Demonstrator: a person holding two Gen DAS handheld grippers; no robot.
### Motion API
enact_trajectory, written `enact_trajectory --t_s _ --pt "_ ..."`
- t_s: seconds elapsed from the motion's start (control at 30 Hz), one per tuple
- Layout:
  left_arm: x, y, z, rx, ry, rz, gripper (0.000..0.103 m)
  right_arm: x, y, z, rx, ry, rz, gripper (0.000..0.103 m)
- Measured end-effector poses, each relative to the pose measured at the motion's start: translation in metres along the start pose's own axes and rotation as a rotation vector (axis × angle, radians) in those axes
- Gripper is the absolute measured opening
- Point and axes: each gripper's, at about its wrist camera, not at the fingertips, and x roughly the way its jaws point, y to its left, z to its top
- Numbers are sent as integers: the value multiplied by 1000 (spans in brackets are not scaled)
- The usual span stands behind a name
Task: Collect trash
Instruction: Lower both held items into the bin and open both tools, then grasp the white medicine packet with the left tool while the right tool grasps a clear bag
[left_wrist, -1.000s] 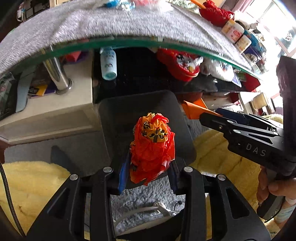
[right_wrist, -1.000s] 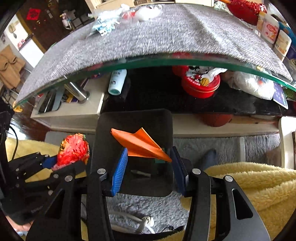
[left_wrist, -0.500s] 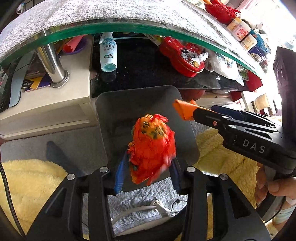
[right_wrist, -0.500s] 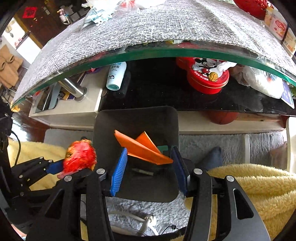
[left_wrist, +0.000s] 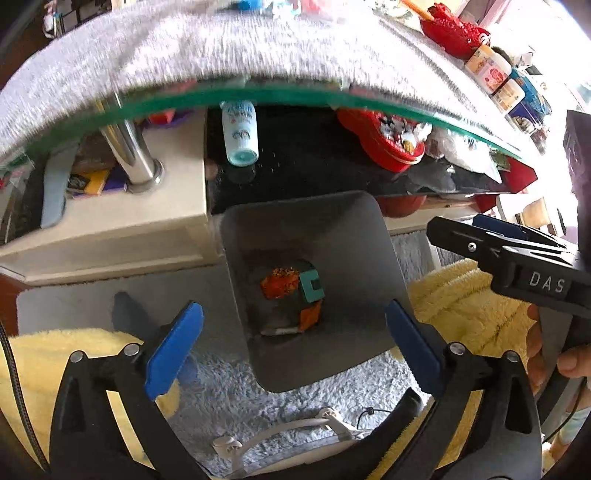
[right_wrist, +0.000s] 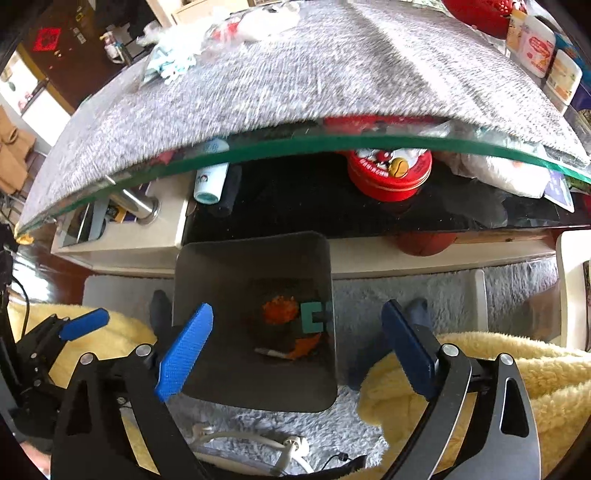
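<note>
A dark grey trash bin (left_wrist: 354, 236) (right_wrist: 207, 273) stands on the rug under the table's edge. At its bottom lie a crumpled red-orange wrapper (left_wrist: 280, 283) (right_wrist: 280, 309), a folded orange paper (left_wrist: 309, 314) (right_wrist: 306, 344), a teal box (left_wrist: 312, 285) (right_wrist: 312, 316) and a thin white stick (right_wrist: 272, 354). My left gripper (left_wrist: 291, 341) is open and empty above the bin's near rim. My right gripper (right_wrist: 295, 349) is open and empty above the bin too; it also shows at the right of the left wrist view (left_wrist: 517, 254).
A glass table with a grey cloth (right_wrist: 295, 81) overhangs the bin. On the shelf below lie a white bottle (left_wrist: 239, 133) and a red tin (right_wrist: 389, 173). Yellow fleece (right_wrist: 480, 369) flanks the bin. A white cable (right_wrist: 251, 439) lies on the grey rug.
Both grippers opened. The red-orange wrapper dropped from the left gripper and the orange paper from the right; both now lie at the bin's bottom.
</note>
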Motion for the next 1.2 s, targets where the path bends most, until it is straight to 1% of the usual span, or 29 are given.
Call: enact_trajectory --t_s 0.1,0.23,0.37,0.53,0.63,0.83,1.07,1.17,1.2 --pt "-12 2 7 7 -31 24 95 -10 -2 6 7 -29 2 93" --pt "-31 8 21 2 -69 23 95 -25 -3 18 9 -65 8 93" --pt "-50 13 37 -1 -110 20 95 -42 -1 37 8 -113 10 93" --pt "-65 21 61 -4 -149 37 95 -49 4 64 -6 -143 8 93" --pt "-68 29 75 -15 -156 40 95 -49 9 80 -18 -156 20 93" --pt "-67 44 104 -31 -157 67 95 -45 27 112 -53 -171 46 93" --pt "-57 63 136 -43 -145 92 95 -28 48 143 -88 -156 88 93" --pt "-53 70 147 -51 -136 93 95 -23 61 153 -110 -159 110 92" --pt "-52 71 151 -51 -136 93 95 -21 67 157 -121 -164 118 89"
